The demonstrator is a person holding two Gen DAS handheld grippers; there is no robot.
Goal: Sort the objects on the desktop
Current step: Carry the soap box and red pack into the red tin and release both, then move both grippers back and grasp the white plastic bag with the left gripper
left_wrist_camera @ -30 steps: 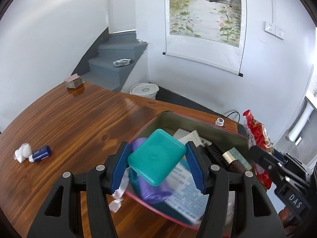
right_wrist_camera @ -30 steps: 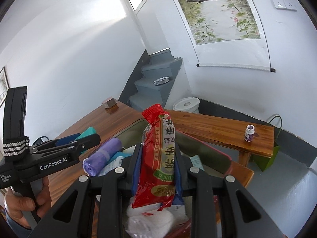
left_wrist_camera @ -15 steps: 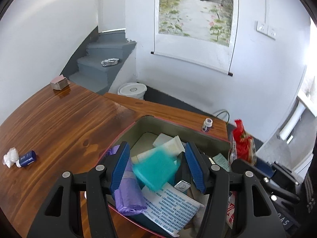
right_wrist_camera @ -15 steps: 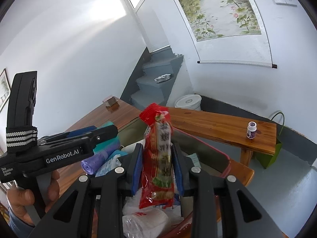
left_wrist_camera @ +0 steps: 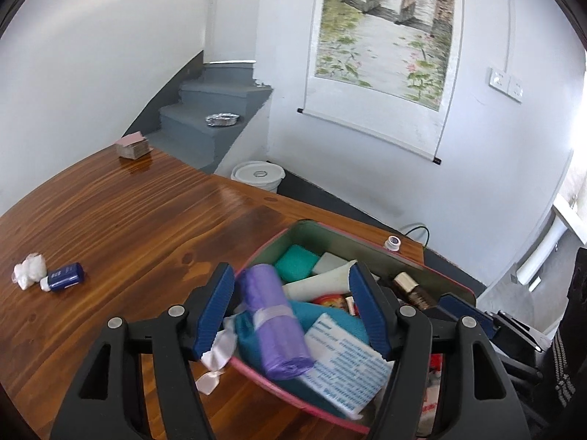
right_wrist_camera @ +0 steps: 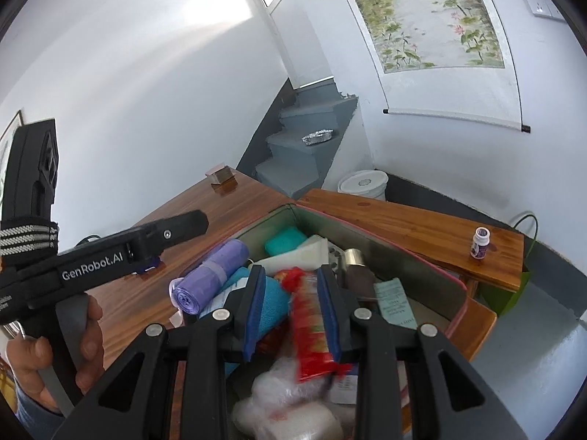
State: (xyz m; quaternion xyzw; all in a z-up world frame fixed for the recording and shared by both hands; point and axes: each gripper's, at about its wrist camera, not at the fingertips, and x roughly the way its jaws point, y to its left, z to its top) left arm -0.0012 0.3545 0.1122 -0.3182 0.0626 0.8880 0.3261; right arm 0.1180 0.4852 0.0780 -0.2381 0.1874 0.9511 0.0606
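The teal case is seen lying in the far corner of the pink-rimmed bin, resting among the other items and touched by neither tool. Just beside it a white tube is laid across the pile, and a purple roll of bags is propped over a teal cloth and a printed leaflet at the near rim. A gold-capped brown bottle is tucked against the bin's right wall.

Above the bin the left gripper is held with its blue pads spread; the jaws have just been opening, and nothing is pinched between them, the contents being visible below through the gap.

The right gripper is seen closed on a red snack packet, which is clamped upright between the narrow-set pads over the bin, its image blurred. Below it a clear plastic bag is heaped at the near end.

In the right wrist view the left tool is gripped by a hand at its handle.

The bin is set on a wooden table. Well apart from it, a small blue bottle and a white wad are left touching on the tabletop, and a small box sits at the far edge. A little white bottle stands on the wooden bench beyond.
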